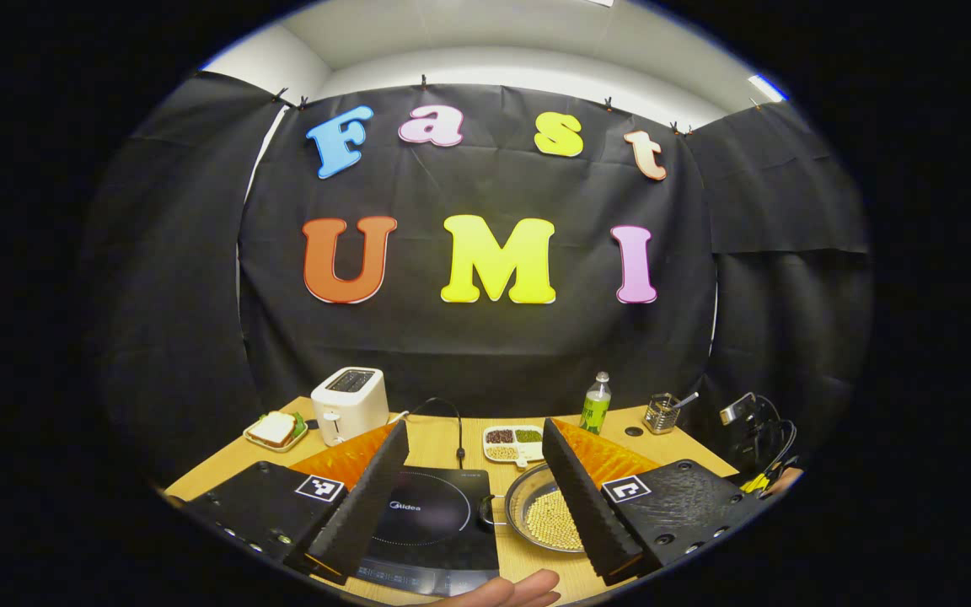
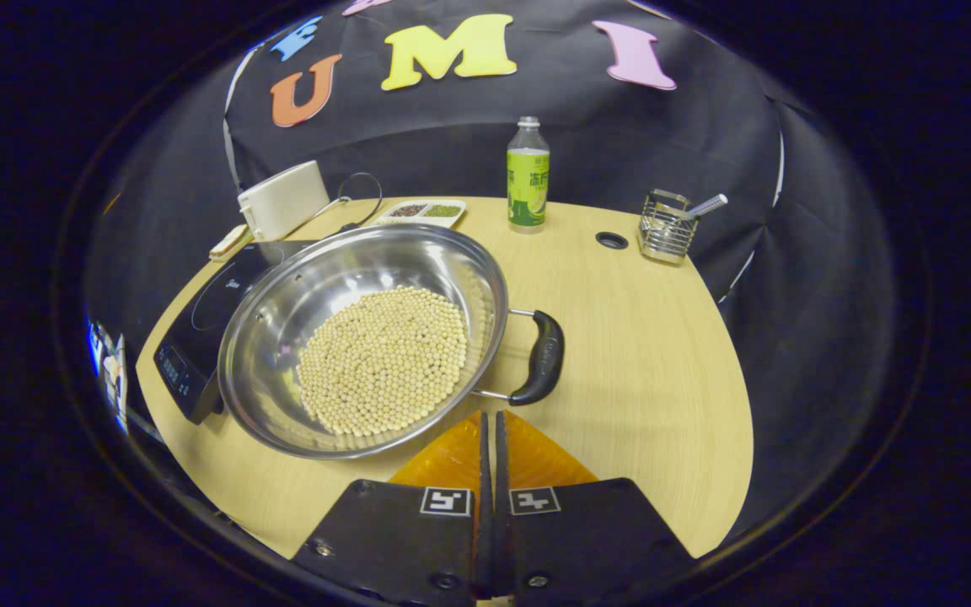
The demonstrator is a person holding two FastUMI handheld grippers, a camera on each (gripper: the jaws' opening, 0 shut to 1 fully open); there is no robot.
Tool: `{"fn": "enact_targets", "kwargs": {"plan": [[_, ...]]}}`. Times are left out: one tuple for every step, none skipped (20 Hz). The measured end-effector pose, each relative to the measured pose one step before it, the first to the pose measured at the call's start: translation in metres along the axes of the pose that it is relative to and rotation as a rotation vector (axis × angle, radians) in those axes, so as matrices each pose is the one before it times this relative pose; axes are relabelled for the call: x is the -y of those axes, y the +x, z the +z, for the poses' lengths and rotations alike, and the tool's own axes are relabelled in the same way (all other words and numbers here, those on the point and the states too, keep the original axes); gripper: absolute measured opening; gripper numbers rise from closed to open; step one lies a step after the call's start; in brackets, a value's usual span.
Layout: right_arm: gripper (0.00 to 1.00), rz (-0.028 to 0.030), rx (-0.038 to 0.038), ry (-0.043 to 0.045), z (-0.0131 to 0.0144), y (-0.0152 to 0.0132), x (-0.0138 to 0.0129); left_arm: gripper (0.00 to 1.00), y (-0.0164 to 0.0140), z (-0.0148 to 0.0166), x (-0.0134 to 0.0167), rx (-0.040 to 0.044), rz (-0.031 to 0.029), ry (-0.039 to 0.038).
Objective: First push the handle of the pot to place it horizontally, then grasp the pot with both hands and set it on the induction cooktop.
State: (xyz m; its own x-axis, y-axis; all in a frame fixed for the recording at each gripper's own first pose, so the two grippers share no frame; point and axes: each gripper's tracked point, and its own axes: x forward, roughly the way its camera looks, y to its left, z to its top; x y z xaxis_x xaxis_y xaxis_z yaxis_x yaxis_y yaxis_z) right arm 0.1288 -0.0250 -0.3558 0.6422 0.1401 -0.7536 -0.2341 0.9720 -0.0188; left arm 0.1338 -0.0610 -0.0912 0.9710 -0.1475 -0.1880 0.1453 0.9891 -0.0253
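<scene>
The wooden table (image 2: pixel 637 354) is spreading wide in the right gripper view, and the steel pot (image 2: pixel 283 303) is sitting on it full of pale beans (image 2: pixel 384 358), its left edge overlapping the black induction cooktop (image 2: pixel 199 312). The pot's black handle (image 2: pixel 541 357) is pointing out to the right, just ahead of the right gripper (image 2: pixel 490 417), which is hovering low with its fingers pressed together and holding nothing. Behind, a white toaster (image 2: pixel 283 198), a green-labelled bottle (image 2: pixel 528 173), a divided dish (image 2: pixel 422 211) and a wire holder (image 2: pixel 665 226) are lining the far edge.

In the left gripper view, the left gripper (image 1: pixel 477 472) is riding higher and level, looking across the table with its fingers spread wide apart, framing the cooktop (image 1: pixel 435 523) and the pot (image 1: pixel 536 506) beside it. A sandwich plate (image 1: pixel 275 432) is sitting left of the toaster (image 1: pixel 349 403). A fingertip (image 1: pixel 511 590) is peeking in at the bottom edge.
</scene>
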Motion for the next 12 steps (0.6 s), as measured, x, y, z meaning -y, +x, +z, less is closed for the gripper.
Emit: {"fn": "enact_targets", "kwargs": {"plan": [[0.04,-0.00221,0.01526,0.00135,-0.00111,-0.0051,0.00285,0.95,0.00547,-0.00761,0.00008,-0.01885,0.00146,-0.00391],[0.01,-0.00558,0.01811,-0.00183,-0.00012,-0.00426,0.00287,0.95,0.00369,-0.00959,0.00069,-0.01935,-0.00101,-0.00879],[0.04,-0.0096,0.02149,0.00019,0.00139,-0.00508,0.00424,0.95,0.00484,-0.01063,0.00341,-0.02058,-0.0096,-0.00697],[0.04,-0.01243,0.03614,0.0099,0.00409,-0.00525,0.00418,0.95,0.00528,-0.01092,0.00301,-0.02346,-0.01138,-0.00656],[0.04,-0.0141,0.04499,0.00917,0.00672,-0.00611,0.00378,0.95,0.00531,-0.01284,0.00409,-0.03112,-0.01323,-0.0043],[0.09,-0.02665,0.04649,0.00881,0.0072,-0.00452,0.00617,0.95,0.00713,-0.01379,0.00092,-0.0348,-0.00778,-0.001],[0.32,-0.02932,0.03644,0.00202,0.00803,-0.00397,0.00593,0.95,0.00688,-0.01184,0.00129,-0.03806,-0.00405,0.00286],[0.54,-0.02424,0.02829,0.00267,0.0037,-0.00396,0.00368,0.96,0.00572,-0.01009,0.00102,-0.03182,-0.00169,0.00009],[0.77,-0.01572,0.01095,0.00861,0.00334,-0.00276,0.00212,0.95,0.00597,-0.00866,0.00064,-0.02428,0.00081,-0.00165],[1.0,0.0047,0.00511,0.00274,0.00162,-0.00123,-0.00303,0.96,0.00627,-0.00985,0.00023,-0.0231,-0.00176,0.00179],[1.0,0.01703,0.00286,0.00467,0.00317,-0.00118,-0.00514,0.96,0.00626,-0.00924,0.00126,-0.02934,-0.00208,0.00451],[1.0,0.00698,-0.0032,0.00888,0.00228,0.003,-0.00266,0.96,0.00633,-0.00943,0.00073,-0.03214,0.00045,0.00283]]}}
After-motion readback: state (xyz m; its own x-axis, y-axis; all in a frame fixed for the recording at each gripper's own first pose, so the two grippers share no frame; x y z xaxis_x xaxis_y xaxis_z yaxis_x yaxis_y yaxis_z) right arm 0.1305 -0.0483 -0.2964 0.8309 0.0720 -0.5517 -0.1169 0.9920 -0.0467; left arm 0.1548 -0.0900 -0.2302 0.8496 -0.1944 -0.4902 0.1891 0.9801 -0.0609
